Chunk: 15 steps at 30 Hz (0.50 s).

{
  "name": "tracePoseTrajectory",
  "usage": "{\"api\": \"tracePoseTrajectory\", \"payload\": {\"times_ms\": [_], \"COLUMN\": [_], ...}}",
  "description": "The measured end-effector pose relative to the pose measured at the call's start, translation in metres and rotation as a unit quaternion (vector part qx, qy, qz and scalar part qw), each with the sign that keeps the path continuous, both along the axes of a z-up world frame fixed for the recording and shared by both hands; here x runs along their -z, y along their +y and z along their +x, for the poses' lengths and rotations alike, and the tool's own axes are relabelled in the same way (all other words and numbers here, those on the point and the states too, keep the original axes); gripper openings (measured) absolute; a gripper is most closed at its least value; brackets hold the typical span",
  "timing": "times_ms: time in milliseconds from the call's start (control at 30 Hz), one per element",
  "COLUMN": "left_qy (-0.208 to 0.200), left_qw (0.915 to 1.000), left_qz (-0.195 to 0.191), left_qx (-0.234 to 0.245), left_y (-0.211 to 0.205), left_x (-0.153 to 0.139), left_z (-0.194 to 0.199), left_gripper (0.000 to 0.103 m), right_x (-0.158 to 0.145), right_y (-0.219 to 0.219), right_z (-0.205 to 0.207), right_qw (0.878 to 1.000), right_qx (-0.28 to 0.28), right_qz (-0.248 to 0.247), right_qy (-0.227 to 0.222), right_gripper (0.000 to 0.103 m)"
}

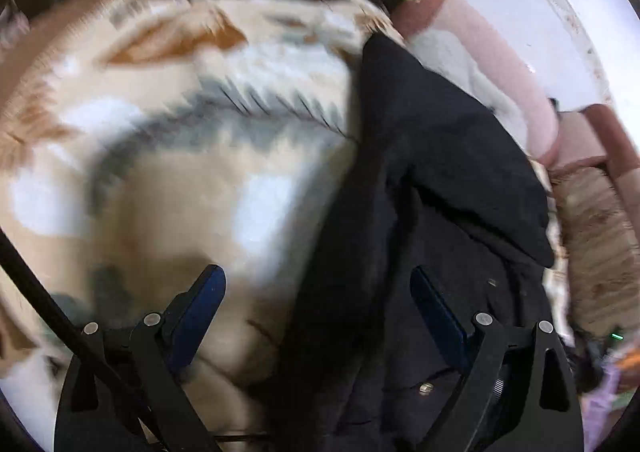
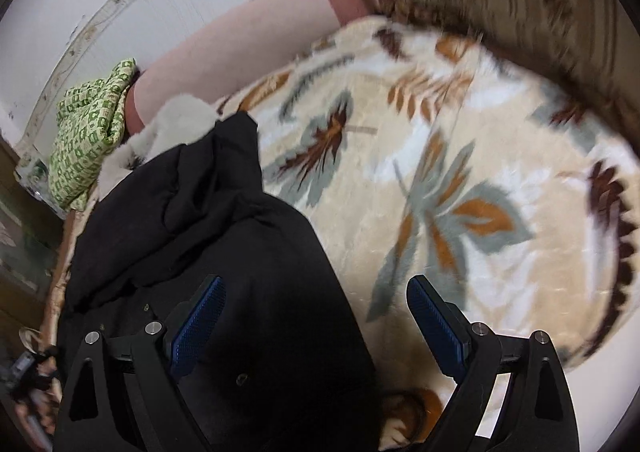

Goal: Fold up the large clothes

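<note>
Blue-padded fingers frame the bottom of both wrist views, and both claws are released: my left gripper and my right gripper each stand with jaws spread wide and nothing between the pads.

What I have to fold is the black coat, lying in a rumpled heap on the leaf-patterned blanket that covers the bed. From the right claw it lies ahead and to the left, running away from me toward the pale fur trim at its far end, near the pink bolster and a green-printed cloth. From the left claw the coat lies ahead and to the right, so the garment sits between my two hands with its long axis pointing away from both.

The left view is smeared with motion, so I can only guess at height, but the right claw looks the nearer: its left finger already overlaps dark fabric, with small snaps visible beside it. I judge that the next move needs each claw to drop onto its own side edge of the coat.
</note>
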State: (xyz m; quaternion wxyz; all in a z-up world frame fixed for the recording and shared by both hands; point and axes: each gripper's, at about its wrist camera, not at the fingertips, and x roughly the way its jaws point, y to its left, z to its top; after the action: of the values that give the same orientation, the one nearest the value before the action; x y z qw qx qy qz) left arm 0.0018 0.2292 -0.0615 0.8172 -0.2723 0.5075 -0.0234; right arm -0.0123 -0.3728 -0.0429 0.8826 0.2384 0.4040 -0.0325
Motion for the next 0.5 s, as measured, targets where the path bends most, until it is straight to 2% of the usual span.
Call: {"api": "tracePoseTrajectory", "payload": {"times_ms": [100,133,233,300,367,467,500], "left_qy": [0.003,0.001,-0.013,-0.015,-0.019,-0.029,-0.030], "left_qw": [0.9966,0.9950,0.9949,0.9945,0.9935,0.9912,0.9903], "left_qz": [-0.075,-0.089,-0.077,-0.080,-0.094,-0.118,-0.126], "left_qx": [0.036,0.046,0.064,0.067,0.061,0.053,0.051], "left_y": [-0.010,-0.014,-0.026,-0.028,-0.026,-0.021,-0.019], "left_x": [0.012,0.013,0.012,0.012,0.012,0.012,0.013], "left_z": [0.000,0.000,-0.005,-0.009,-0.016,-0.028,-0.029], "left_gripper": [0.090,0.089,0.088,0.081,0.079,0.078,0.078], "right_x": [0.018,0.023,0.036,0.036,0.038,0.044,0.044], "right_y": [-0.009,-0.011,-0.014,-0.015,-0.016,-0.012,-0.011], "right_z": [0.012,0.015,0.016,0.012,0.008,0.003,0.001], "right_qw": [0.998,0.997,0.992,0.991,0.986,0.974,0.973], "right_qx": [-0.012,-0.018,-0.034,-0.045,-0.060,-0.101,-0.107], "right_qz": [0.052,0.072,0.111,0.123,0.148,0.199,0.201], "right_qy": [0.026,0.033,0.046,0.039,0.040,0.047,0.047], "right_gripper": [0.094,0.094,0.094,0.094,0.094,0.094,0.094]}}
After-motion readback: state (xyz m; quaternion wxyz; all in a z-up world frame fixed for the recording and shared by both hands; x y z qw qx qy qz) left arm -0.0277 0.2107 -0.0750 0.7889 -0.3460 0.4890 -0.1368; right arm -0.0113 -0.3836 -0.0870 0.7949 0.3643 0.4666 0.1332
